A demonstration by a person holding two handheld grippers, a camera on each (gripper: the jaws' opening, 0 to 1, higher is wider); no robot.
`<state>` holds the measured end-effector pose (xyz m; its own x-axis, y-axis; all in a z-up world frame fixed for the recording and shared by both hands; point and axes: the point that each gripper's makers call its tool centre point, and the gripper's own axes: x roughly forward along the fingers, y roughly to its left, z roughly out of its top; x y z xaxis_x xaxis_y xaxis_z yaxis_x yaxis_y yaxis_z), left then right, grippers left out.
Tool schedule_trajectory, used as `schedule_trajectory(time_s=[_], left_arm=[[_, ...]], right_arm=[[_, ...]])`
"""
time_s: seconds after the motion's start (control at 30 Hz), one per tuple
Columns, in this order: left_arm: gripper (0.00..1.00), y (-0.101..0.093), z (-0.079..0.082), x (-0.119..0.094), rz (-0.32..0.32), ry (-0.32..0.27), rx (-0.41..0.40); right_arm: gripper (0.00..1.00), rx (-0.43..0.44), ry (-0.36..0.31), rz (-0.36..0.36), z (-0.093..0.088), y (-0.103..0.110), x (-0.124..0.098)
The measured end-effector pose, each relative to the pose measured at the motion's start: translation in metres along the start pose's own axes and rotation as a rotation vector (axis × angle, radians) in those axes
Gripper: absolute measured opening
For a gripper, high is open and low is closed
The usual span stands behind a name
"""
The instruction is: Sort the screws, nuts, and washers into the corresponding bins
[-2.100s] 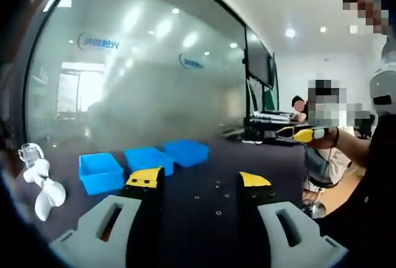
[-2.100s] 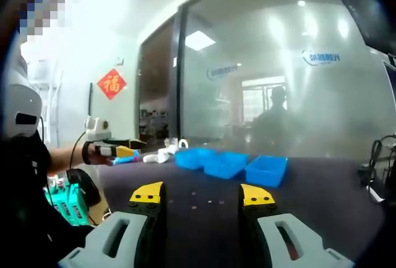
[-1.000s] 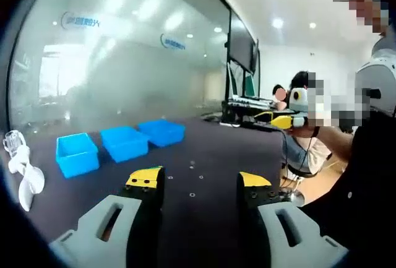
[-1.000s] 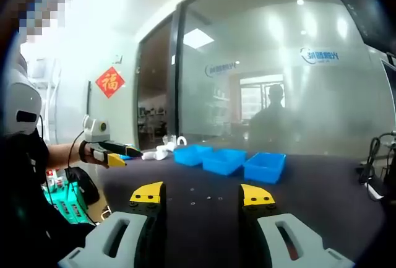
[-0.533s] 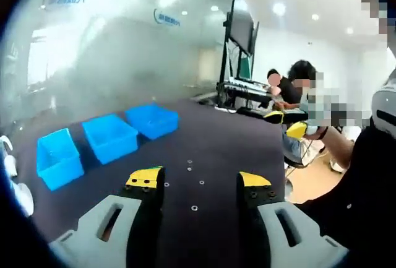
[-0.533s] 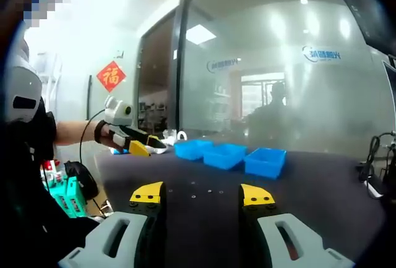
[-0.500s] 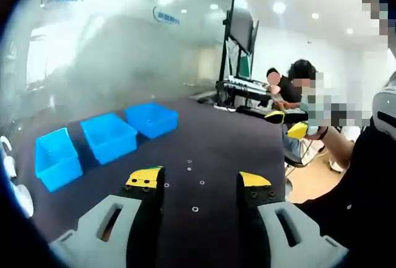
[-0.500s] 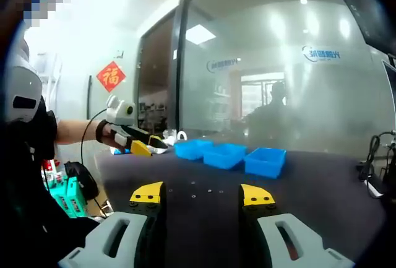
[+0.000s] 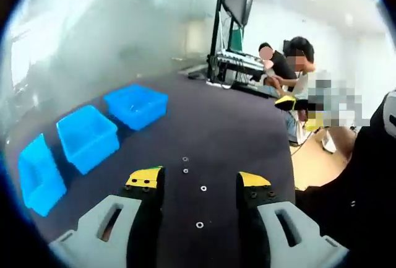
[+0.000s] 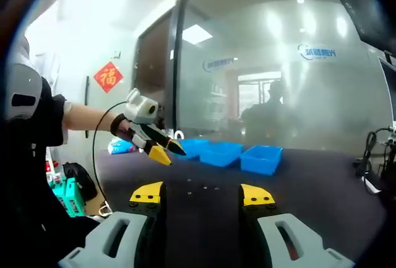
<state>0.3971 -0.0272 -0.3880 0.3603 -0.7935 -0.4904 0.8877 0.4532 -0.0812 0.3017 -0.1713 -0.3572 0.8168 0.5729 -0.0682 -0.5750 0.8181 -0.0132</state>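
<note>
- Three blue bins (image 9: 88, 136) stand in a row on the dark worktop (image 9: 235, 132).
- Four small metal parts (image 9: 203, 188) lie loose on the worktop, near the bins and apart from them.
- Left gripper (image 9: 199, 180) hovers above those parts, fingers (image 9: 145, 178) spread, empty.
- Right gripper (image 10: 202, 194) likewise spread, empty, facing the bins.

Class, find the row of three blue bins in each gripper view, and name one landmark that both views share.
Left gripper view: the blue bins run diagonally up the left side of the dark table.
Right gripper view: they sit mid-frame, beyond the jaw tips.
Shared landmark: the frosted glass wall behind the bins.
</note>
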Motion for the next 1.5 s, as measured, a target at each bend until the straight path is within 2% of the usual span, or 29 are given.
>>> schedule_trajectory(time_s=[0.17,0.43,0.83,0.97,1.2,1.5], left_arm=[[0.45,0.005,-0.007,0.016,0.001,0.040,-0.026],[0.44,0.016,-0.019,0.041,0.025,0.136,-0.005],[0.41,0.021,-0.034,0.066,0.023,0.213,0.012],[0.38,0.024,-0.034,0.070,0.029,0.212,-0.005],[0.22,0.029,-0.036,0.075,0.053,0.204,-0.021],[0.14,0.027,-0.041,0.078,0.059,0.210,-0.021]], right_arm=[[0.42,0.012,-0.004,-0.007,-0.002,-0.002,-0.002],[0.42,0.020,-0.001,-0.011,-0.005,-0.004,-0.003],[0.42,0.019,0.000,-0.009,-0.003,-0.003,-0.003],[0.42,0.019,0.000,-0.008,-0.003,-0.003,-0.002],[0.42,0.020,-0.001,-0.009,-0.002,-0.004,-0.002],[0.42,0.021,-0.004,-0.009,-0.001,-0.004,-0.002]])
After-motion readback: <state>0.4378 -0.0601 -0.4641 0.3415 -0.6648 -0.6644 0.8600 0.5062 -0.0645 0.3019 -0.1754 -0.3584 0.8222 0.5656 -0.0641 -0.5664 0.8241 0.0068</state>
